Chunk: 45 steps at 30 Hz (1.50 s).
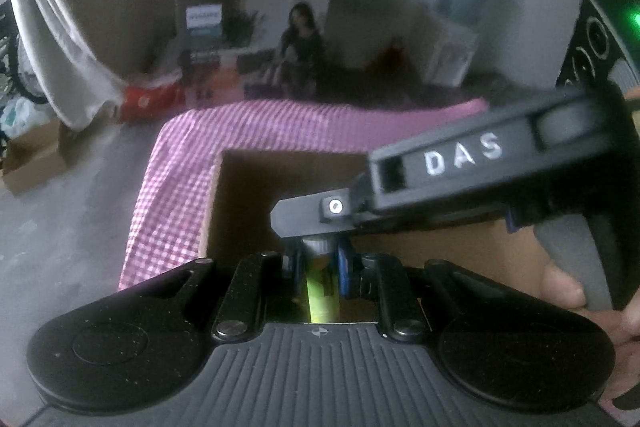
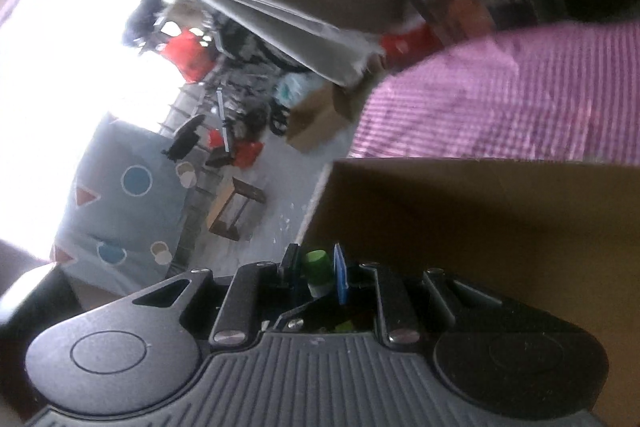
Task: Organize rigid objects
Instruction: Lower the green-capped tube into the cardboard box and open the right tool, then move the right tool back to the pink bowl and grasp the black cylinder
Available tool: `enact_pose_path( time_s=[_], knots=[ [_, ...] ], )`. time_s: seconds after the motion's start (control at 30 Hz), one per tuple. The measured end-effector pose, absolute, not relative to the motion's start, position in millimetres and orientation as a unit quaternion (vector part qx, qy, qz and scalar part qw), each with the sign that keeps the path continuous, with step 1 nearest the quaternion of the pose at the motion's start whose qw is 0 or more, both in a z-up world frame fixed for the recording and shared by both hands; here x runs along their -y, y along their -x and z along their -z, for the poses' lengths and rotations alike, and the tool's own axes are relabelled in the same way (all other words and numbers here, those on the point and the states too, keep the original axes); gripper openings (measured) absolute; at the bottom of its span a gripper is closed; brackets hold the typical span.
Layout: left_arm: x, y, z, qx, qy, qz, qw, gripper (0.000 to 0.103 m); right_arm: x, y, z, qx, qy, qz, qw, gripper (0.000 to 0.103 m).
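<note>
My left tongs (image 1: pixel 318 267) pinch a yellow-green marker (image 1: pixel 319 293) with a grey cap, and my right tongs (image 2: pixel 318 273) clamp a green-capped marker (image 2: pixel 317 269), both above the open cardboard box (image 1: pixel 248 203) on the pink checked cloth (image 1: pixel 192 163). I judge the step to be carrying them in, so I want each tip well inside the box wall before I let go, one side at a time. Both tongs tilt downward, my right tongs crossing close above my left ones, my hand (image 1: pixel 568 287) on their grip.
</note>
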<state>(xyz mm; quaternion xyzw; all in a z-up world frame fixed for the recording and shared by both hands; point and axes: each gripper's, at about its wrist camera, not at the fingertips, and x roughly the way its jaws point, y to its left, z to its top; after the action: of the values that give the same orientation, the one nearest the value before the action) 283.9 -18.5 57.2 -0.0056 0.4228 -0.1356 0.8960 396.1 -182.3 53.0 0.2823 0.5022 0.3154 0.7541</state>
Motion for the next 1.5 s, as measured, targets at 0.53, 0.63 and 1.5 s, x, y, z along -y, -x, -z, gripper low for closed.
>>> enact_pose_path(
  time_s=[0.53, 0.63, 1.5],
  knots=[
    [19.7, -289.6, -57.4, -0.426, -0.030, 0.104, 0.898, 0.030, 165.7, -441.7, 16.3, -0.577, -0.322, -0.253, 0.707, 0.021],
    [18.4, -281.8, -67.0, -0.413, -0.026, 0.106, 0.904, 0.037, 170.1, -437.3, 9.5, -0.570, -0.322, -0.255, 0.712, 0.022],
    [38.4, -92.5, -92.7, -0.305, 0.088, 0.239, 0.918, 0.103, 311.0, -142.8, -122.7, -0.349, -0.270, -0.299, 0.846, 0.035]
  ],
)
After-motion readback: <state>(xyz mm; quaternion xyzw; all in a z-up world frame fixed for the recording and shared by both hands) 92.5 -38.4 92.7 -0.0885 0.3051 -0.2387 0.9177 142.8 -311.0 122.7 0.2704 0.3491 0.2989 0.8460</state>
